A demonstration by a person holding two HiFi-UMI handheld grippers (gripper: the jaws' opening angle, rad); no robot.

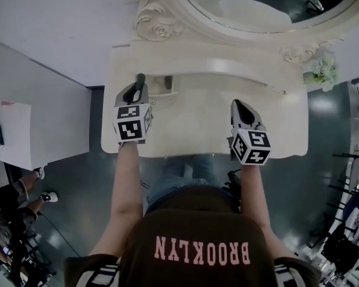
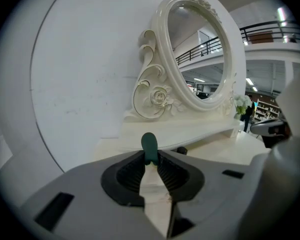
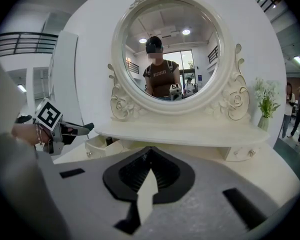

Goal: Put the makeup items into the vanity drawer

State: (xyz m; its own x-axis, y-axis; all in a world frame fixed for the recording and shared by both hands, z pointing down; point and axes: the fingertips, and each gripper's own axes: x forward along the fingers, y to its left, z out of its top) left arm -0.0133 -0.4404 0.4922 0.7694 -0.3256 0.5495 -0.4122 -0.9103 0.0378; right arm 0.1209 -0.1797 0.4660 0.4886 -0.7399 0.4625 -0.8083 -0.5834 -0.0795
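**Makeup item clamped in my left gripper, beside the open vanity drawer**

The makeup item (image 2: pixel 149 147) is a slim piece with a rounded dark green end. My left gripper view shows both ribbed pads pressed on it, with the end sticking up past the tips. From the head view I only get a dark stick (image 1: pixel 140 78) rising out of the left gripper (image 1: pixel 139 86), above the back left of the vanity top (image 1: pixel 197 127).

The vanity drawer (image 1: pixel 165 86) is pulled open just to the right of that gripper, under the raised shelf. The right gripper view shows it best: the drawer (image 3: pixel 92 149) stands out from the shelf with a dark thing (image 3: pixel 108 141) lying inside. I think this is another makeup piece, but it is too small to be sure. That view also catches the left gripper (image 3: pixel 85 127) from the side, near the drawer but apart from it.

My right gripper (image 1: pixel 237 104) is over the right half of the top, well apart from the left one. Its own view shows the jaws together with nothing between them.

Only the right gripper view shows a second drawer (image 3: pixel 240 153), shut, on the far right. Flowers (image 3: pixel 264 100) stand beside the oval mirror (image 3: pixel 167 49).
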